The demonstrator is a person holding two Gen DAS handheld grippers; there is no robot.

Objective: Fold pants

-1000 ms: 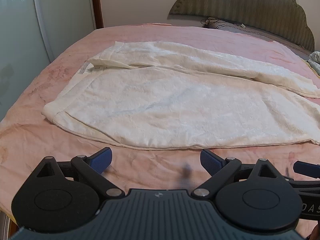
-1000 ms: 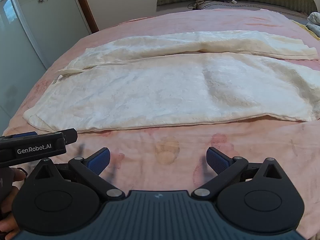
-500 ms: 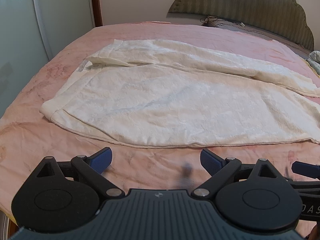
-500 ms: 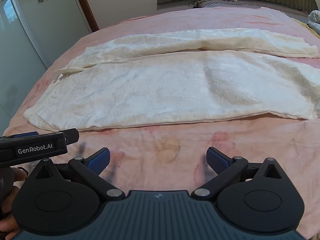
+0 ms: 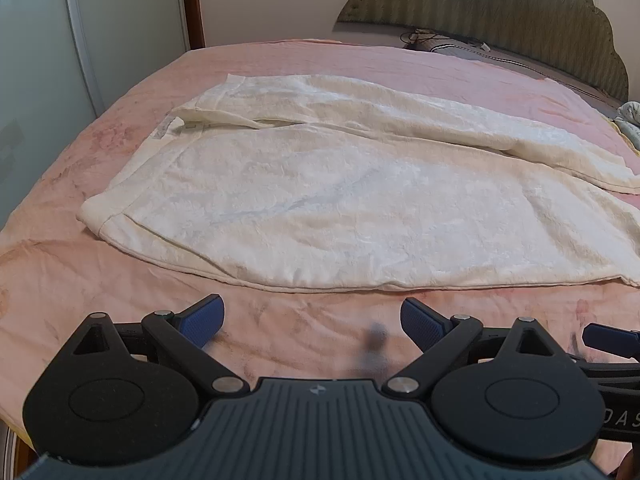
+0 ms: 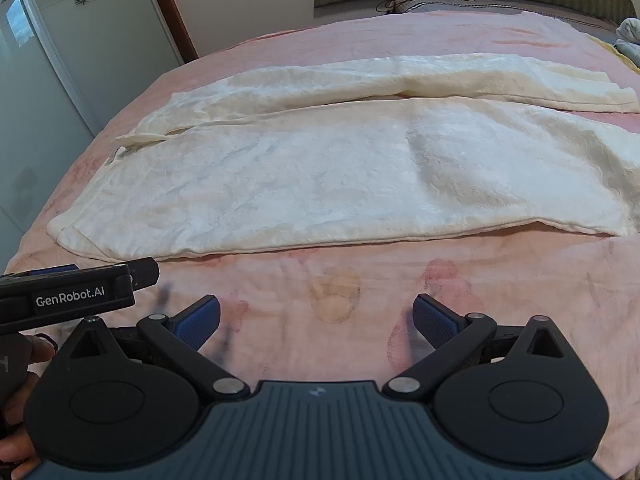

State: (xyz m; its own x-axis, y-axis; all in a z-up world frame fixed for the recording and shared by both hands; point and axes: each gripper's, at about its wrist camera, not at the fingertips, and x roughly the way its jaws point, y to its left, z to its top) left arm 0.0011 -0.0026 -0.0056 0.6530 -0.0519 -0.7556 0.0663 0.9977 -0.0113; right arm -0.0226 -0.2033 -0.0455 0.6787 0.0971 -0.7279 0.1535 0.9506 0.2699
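Observation:
Cream-white pants lie spread flat on the pink bed, waistband to the left, both legs running right; they also show in the right wrist view. My left gripper is open and empty, hovering above the bedsheet just short of the near leg's edge. My right gripper is open and empty, also over the sheet in front of the near leg. The left gripper's body shows at the left of the right wrist view.
The pink bedspread covers the bed. A padded headboard stands at the far end, with cables and a pillow below it. A glass wardrobe door is at the left. A bundle of cloth lies at the far right.
Both grippers have drifted slightly, so the pants sit a little lower and nearer in view. The jaws have stayed open and the pants have not moved.

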